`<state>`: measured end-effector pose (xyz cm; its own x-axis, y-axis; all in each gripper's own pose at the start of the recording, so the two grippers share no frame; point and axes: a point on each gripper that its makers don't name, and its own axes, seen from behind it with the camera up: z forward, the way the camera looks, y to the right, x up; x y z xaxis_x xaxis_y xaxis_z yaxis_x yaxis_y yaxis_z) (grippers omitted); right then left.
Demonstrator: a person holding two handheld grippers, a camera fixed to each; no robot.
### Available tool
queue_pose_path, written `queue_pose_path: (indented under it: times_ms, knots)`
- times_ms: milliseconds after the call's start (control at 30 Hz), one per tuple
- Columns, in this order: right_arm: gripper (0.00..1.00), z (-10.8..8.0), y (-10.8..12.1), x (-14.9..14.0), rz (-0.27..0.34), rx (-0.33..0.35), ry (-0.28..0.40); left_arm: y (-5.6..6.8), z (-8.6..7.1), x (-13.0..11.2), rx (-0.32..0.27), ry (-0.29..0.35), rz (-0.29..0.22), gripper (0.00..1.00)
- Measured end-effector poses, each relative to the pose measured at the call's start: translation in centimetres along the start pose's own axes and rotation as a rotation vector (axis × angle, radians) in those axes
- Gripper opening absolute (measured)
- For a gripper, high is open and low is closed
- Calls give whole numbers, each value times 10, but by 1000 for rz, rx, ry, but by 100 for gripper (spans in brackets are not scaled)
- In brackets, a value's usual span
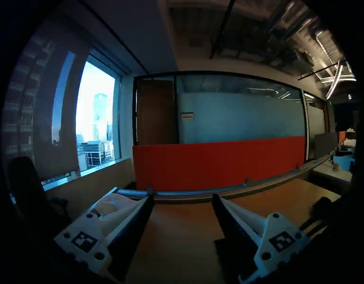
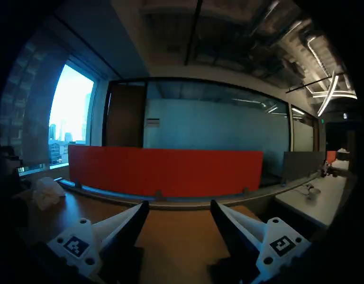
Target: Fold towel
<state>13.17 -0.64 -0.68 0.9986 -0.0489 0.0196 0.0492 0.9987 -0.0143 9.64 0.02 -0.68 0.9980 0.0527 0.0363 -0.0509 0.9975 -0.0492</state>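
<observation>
Left tool: your left tool (image 1: 182,196) has its two fingers spread wide, and bare wood shows in the gap between them.
Right tool: your right tool (image 2: 178,203) is spread just as wide, gripping no cloth.
Towel: the towel (image 2: 46,191) lies as a white crumpled heap on the counter, ahead and far to the left of your right tool, well apart from it. In the left gripper view it sits just beyond your left tool's left finger, which partly hides it. You cannot tell whether they touch.
Counter: the brown wood counter (image 1: 182,236) runs beneath both tools.
Divider: a red panel (image 1: 220,163) stands along the counter's far edge, straight ahead of both tools.
Window: a bright window (image 1: 94,123) lies up and to the left of each tool.
</observation>
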Motion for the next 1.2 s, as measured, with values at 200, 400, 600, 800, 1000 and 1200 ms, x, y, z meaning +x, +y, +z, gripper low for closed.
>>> queue_pose_path:
  times_ms: [200, 400, 600, 800, 1000, 1200]
  knots:
    - [100, -3, -11, 5, -22, 48, -33, 7, -2, -1, -51, -42, 25, 90]
    - [100, -8, -30, -5, -61, 134, -100, 15, -5, -11, -117, -104, 61, 90]
    - [100, -12, -49, -13, -103, 226, -150, 29, -7, -20, -196, -155, 87, 90]
    - [100, -20, -72, -34, -138, 340, -226, 49, -10, -39, -291, -208, 115, 90]
    - [100, -28, -91, -54, -187, 437, -291, 66, -14, -62, -368, -264, 124, 90]
    - [100, -32, -106, -69, -220, 507, -330, 80, -17, -76, -432, -294, 134, 90]
